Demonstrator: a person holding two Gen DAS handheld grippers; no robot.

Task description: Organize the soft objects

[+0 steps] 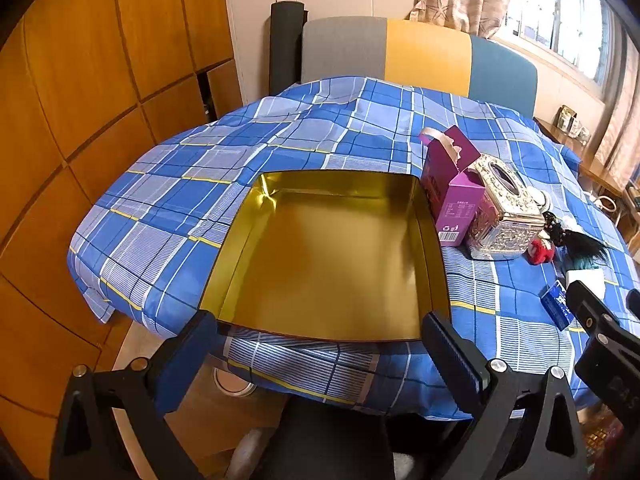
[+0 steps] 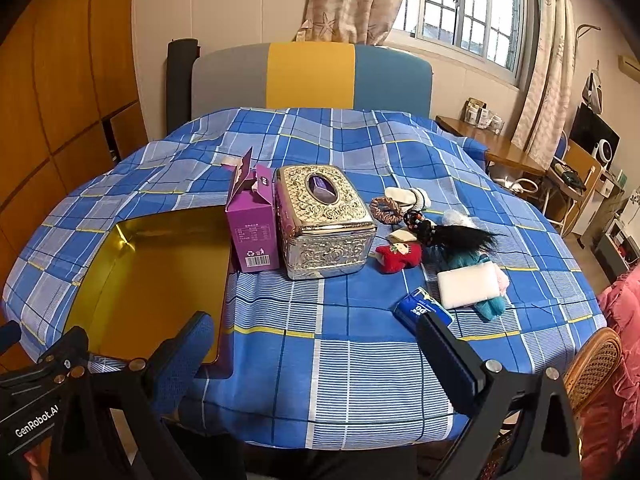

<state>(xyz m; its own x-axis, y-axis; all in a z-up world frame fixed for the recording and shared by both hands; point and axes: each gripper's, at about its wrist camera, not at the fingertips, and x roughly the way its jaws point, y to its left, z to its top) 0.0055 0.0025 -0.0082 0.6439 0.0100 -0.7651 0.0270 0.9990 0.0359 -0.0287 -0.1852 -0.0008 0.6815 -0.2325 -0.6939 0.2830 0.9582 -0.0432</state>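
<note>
An empty gold tin tray lies on the blue plaid cloth at the table's left. My left gripper hangs open at its near rim, holding nothing. Right of a silver tissue box lies a heap of soft things: a red plush toy, a white sponge pad, teal cloth, a black tassel, a brown scrunchie and white socks. A blue tissue pack lies nearest. My right gripper is open over the near cloth, its right fingertip beside that pack.
A purple carton stands between the tray and the tissue box. A grey, yellow and blue chair back sits behind the table. A wooden wall runs along the left; a wicker chair is at near right.
</note>
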